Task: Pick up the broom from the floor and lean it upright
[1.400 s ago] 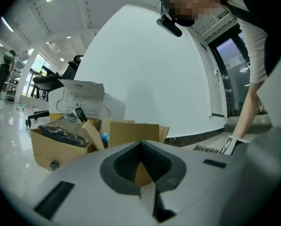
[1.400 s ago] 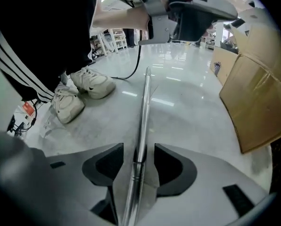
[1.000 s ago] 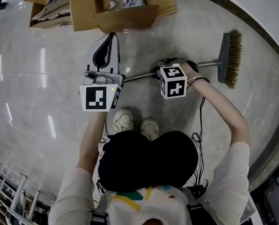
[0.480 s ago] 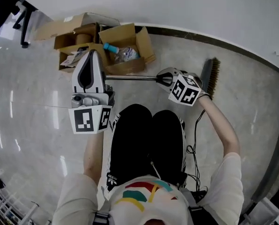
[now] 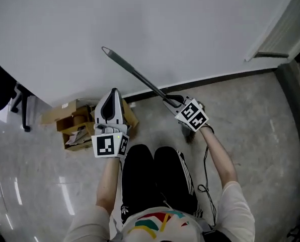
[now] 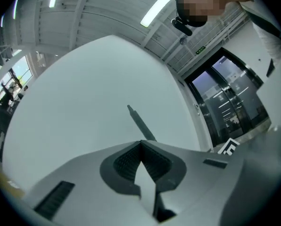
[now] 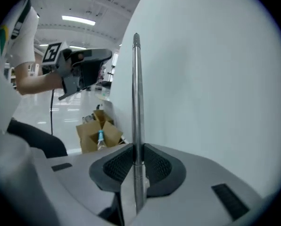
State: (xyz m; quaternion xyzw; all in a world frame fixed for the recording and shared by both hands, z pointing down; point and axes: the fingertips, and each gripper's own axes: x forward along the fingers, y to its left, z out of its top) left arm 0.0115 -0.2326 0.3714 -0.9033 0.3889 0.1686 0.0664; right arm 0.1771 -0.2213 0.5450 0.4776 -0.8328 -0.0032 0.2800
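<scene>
Grey-handled broom [image 5: 137,76], handle tilted up-left

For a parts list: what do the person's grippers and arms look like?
The left gripper and right gripper are light grey wedges with dark ribbed pads; each carries a cube of black-and-white square markers. A green light shows on the left. A black cable trails by the right forearm. Short white sleeves.

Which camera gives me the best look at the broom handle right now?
Right gripper view: the broom handle sits clamped between the jaws of the right hand-held gripper and runs up to its tip against the white wall. Head view shows it slanting towards the wall, the grip hard to read. Left gripper view catches only its upper end.
</scene>
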